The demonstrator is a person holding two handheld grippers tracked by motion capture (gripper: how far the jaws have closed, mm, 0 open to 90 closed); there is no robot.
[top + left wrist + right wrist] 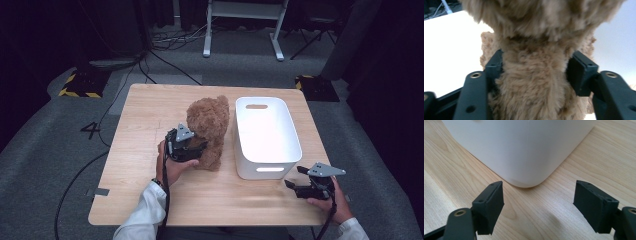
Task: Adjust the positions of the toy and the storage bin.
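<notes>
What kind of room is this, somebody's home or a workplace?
Probably a lab or recording studio, not a home. A lone wooden table stands on grey carpet with cables trailing across it, black-and-yellow hazard tape marks the floor, and dark curtains close off the sides.

The teddy bear (209,131) is a brown plush toy with shaggy, curly fur, and it sits upright near the middle of the desk (140,130), its round head above a plump body. It stands just beside the long left wall of the white tub (292,145), close to it, though whether the fur touches the plastic cannot be told. In the left gripper view its tan fur (534,82) bulges between the two black jaws, which stand at either side of its body just under the head.
</notes>
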